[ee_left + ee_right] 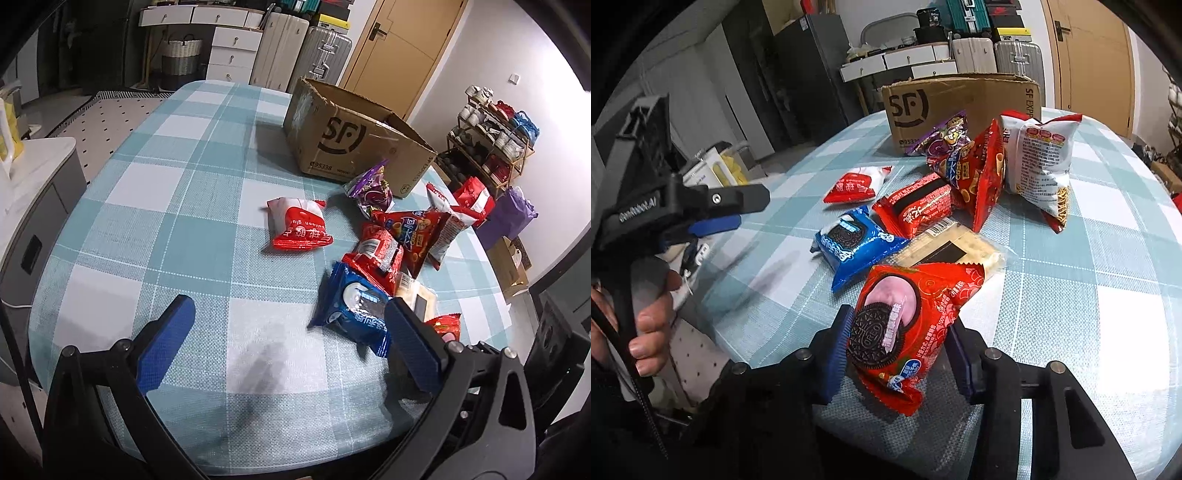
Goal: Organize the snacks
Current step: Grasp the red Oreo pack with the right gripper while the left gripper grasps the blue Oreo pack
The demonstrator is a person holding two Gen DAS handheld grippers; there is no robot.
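Observation:
My right gripper [899, 354] is shut on a red Oreo pack [897, 325], its blue pads pressing both sides of the pack just above the checked tablecloth [1071, 295]. Behind it lie a blue Oreo pack [849, 247], a flat cream cracker pack [956, 247], a red wafer pack [916, 206], a red crisp pack [982, 173] and a white noodle bag [1041, 155]. My left gripper [291, 332] is open and holds nothing; the blue Oreo pack [354, 314] lies by its right finger [410, 339]. A red-and-white pack [299, 221] lies apart from the pile.
An open cardboard box [351, 136] stands at the table's far side, with a purple snack pack [369, 188] in front of it. A person's hand [650, 321] holds the left gripper [750, 210]. Suitcases [295, 48], drawers and a shoe rack [487, 140] stand beyond the table.

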